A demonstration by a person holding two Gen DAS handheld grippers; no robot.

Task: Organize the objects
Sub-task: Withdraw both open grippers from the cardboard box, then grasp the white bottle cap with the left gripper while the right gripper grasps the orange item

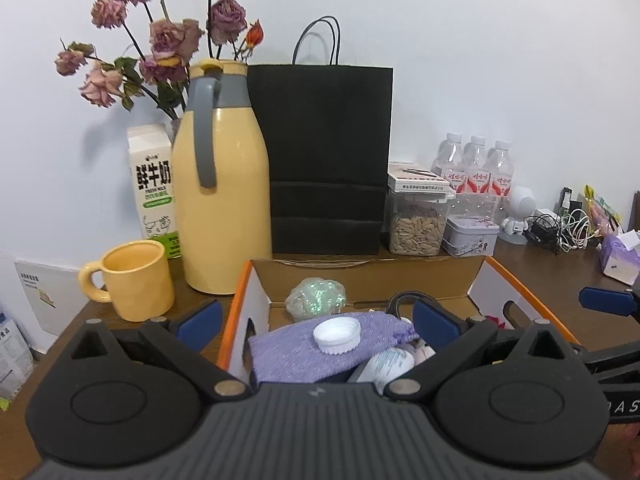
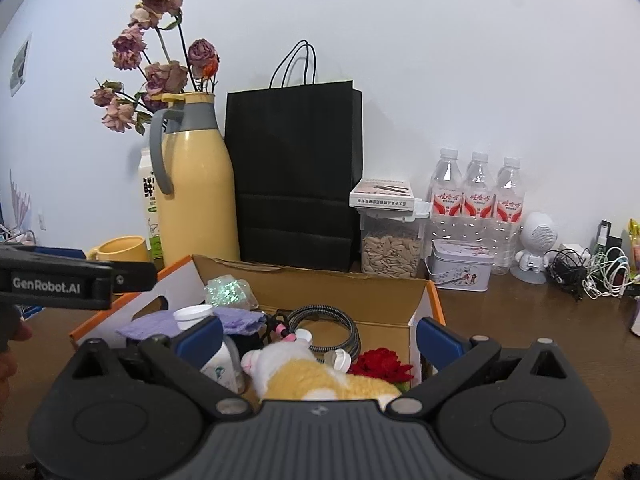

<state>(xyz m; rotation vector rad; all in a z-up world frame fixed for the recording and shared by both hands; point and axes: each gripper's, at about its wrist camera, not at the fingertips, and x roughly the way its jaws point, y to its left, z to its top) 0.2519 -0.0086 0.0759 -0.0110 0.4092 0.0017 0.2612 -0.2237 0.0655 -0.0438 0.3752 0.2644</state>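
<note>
I see the box (image 1: 248,300) sitting on the brown desk (image 1: 540,276), in front of the black bag (image 1: 328,152) and the yellow flask (image 1: 224,200). It is open cardboard, white outside with orange edges and a handle cutout in the side wall. Inside lie a purple cloth (image 1: 296,356) with a white cap (image 1: 337,335) resting on it, a greenish glittery bundle (image 1: 316,296) at the back, a coiled metal hose (image 2: 324,320), a red flower (image 2: 382,364), a white bottle (image 2: 224,368) and a white-and-yellow plush toy (image 2: 316,376).

My left gripper (image 1: 318,322) hangs over the box with its blue pads spread wide, holding nothing. My right gripper (image 2: 318,336) is likewise spread wide and empty above the plush toy. A yellow mug (image 1: 136,280) stands left of the box.
</note>
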